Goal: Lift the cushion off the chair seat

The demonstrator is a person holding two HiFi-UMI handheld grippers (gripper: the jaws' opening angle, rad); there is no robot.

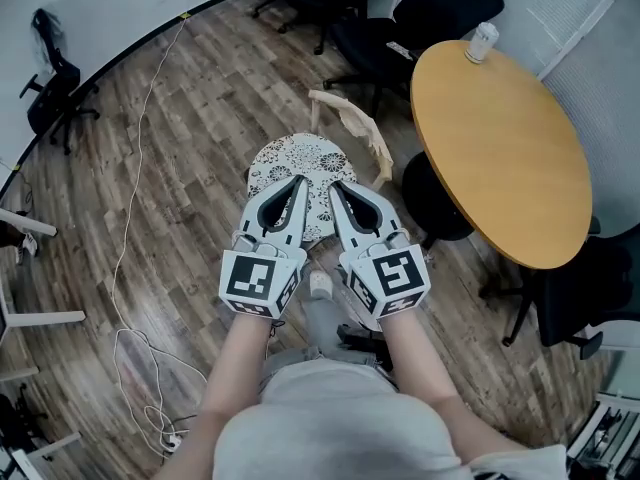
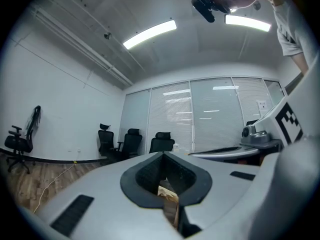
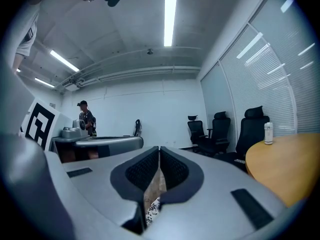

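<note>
A round white cushion with a dark lace pattern lies on the seat of a light wooden chair, straight ahead in the head view. Both grippers are held level side by side above its near edge. My left gripper has its jaws together with nothing between them, and so does my right gripper. In the left gripper view the jaw tips meet, and a bit of wooden chair shows below them. The right gripper is likewise closed, with a sliver of patterned cushion below it.
A round wooden table with a bottle stands close at the right. Black office chairs stand behind it, another at the far right. A white cable trails over the wood floor at left. A person stands in the distance.
</note>
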